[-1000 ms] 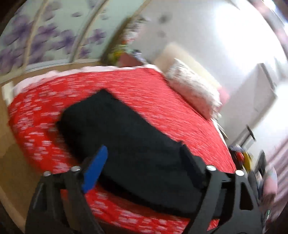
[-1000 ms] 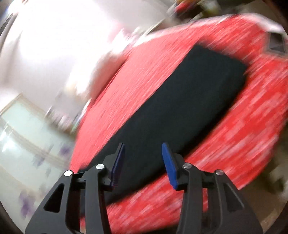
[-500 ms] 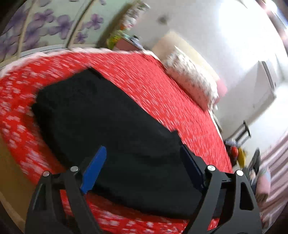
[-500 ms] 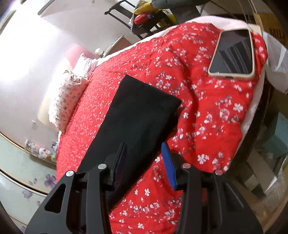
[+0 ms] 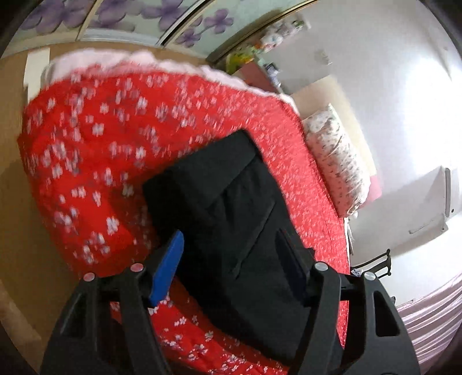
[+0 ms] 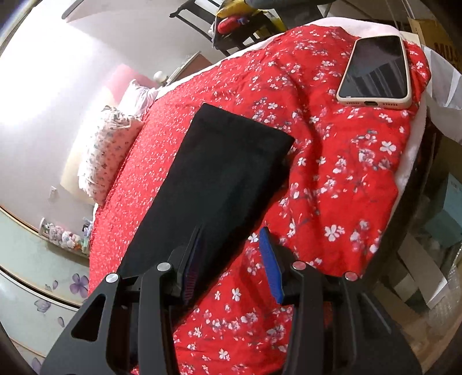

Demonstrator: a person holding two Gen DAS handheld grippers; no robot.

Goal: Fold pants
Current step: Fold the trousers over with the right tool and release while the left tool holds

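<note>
Black pants (image 5: pixel 228 207) lie flat as a long strip on the red flowered bedspread (image 5: pixel 86 150). In the left wrist view their waist end with pocket seams faces me, and my left gripper (image 5: pixel 231 253) hovers open and empty above it. In the right wrist view the pants (image 6: pixel 219 173) run away from me to a squared leg end. My right gripper (image 6: pixel 231 253) is open and empty, held over the pants' near right edge.
A phone (image 6: pixel 375 72) in a cream case lies on the bed's far right corner. A flowered pillow (image 5: pixel 337 164) lies at the head of the bed. A wardrobe with purple flowers (image 5: pixel 115 14), a rack with clutter (image 6: pixel 239 20) and boxes (image 6: pixel 433 230) surround the bed.
Both grippers swung over the pants; the left view turned so the waist end shifted right and nearer. The right gripper's view steadied over the leg end. Both jaws stayed open.
</note>
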